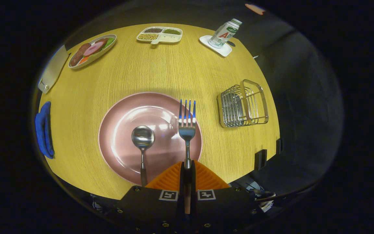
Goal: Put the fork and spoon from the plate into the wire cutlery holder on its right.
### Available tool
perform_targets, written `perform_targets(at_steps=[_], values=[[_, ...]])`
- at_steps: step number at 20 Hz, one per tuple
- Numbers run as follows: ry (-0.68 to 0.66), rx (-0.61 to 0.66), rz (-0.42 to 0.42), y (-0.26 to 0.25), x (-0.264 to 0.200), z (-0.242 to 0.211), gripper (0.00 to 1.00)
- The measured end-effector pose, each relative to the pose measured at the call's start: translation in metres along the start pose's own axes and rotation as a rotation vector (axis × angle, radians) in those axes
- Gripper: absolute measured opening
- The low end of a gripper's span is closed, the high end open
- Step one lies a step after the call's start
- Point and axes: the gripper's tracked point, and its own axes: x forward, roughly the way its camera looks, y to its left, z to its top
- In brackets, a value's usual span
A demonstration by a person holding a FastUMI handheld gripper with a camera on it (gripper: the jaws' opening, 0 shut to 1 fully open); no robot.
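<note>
Now tool (187, 169) pinched on fork (187, 122) handle, both fingers pressed together w/ handle between. Fork tines point fwd over right part of pink plate (122, 110). Spoon (143, 143) lies on plate just left of fork, bowl fwd, handle toward tool. Wire cutlery holder (243, 104) sits on counter (161, 71) right of plate, apart from it.

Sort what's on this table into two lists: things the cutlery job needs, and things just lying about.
For the job:
fork, handle clamped in the shut tongs
spoon, lying on the pink plate
wire cutlery holder, right of the plate

Lying about:
sliced-meat plate
divided dish of beans
bottle on a white coaster
blue cloth
</note>
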Motion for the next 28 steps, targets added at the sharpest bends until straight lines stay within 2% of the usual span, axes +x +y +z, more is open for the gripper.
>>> perform_targets(at_steps=[7,15,24,28], values=[[-0.019,0.080,-0.072,-0.051,-0.023,0.025,0.07],[0.051,0.159,-0.112,-0.120,-0.013,0.034,0.07],[0.169,0.126,-0.019,-0.140,0.027,0.036,0.07],[0.215,0.119,0.018,-0.141,0.031,0.032,0.07]])
